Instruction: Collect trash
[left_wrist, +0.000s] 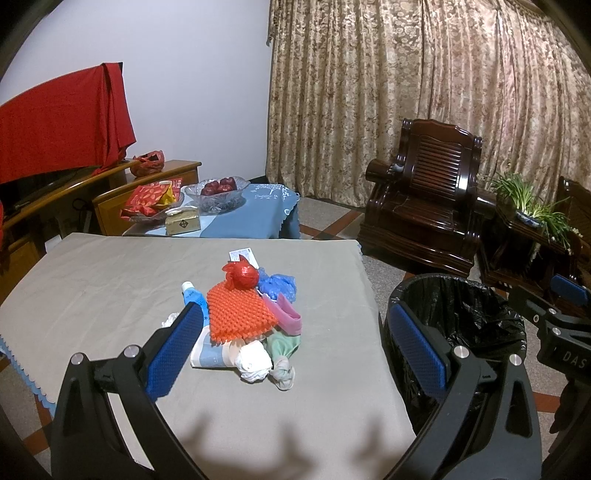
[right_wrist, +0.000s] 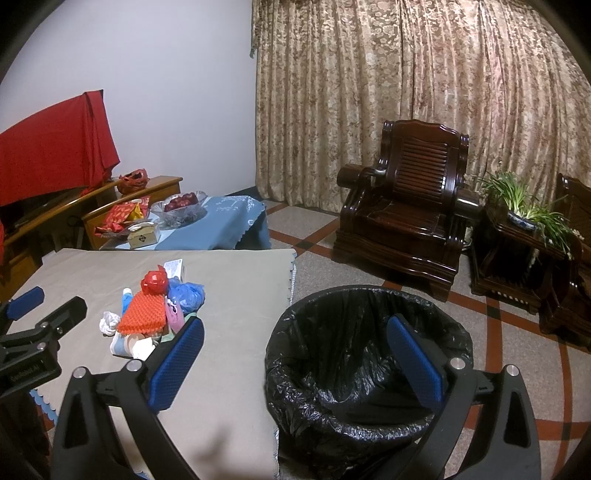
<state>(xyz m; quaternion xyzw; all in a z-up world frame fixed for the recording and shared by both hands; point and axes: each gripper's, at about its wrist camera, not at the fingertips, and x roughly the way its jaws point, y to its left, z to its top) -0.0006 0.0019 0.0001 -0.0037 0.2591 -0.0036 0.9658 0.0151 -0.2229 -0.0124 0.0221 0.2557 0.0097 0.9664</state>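
A pile of trash (left_wrist: 251, 317) lies on the grey-clothed table (left_wrist: 110, 280): an orange bumpy sheet (left_wrist: 236, 314), a red knotted bag (left_wrist: 242, 275), a blue bag (left_wrist: 277, 284), a blue tube (left_wrist: 194, 295), a pink piece, white and green wads. The pile also shows in the right wrist view (right_wrist: 147, 314). A bin with a black liner (right_wrist: 369, 365) stands on the floor right of the table, also in the left wrist view (left_wrist: 458, 325). My left gripper (left_wrist: 295, 343) is open and empty, held above the near side of the pile. My right gripper (right_wrist: 295, 354) is open and empty over the bin's near rim.
A low table with a blue cloth (left_wrist: 255, 214) holds a glass fruit bowl (left_wrist: 218, 192), a tissue box and red packets. A dark wooden armchair (right_wrist: 406, 218) and a potted plant (right_wrist: 524, 210) stand at the right. A wooden cabinet with a red cloth (left_wrist: 62, 125) is at the left.
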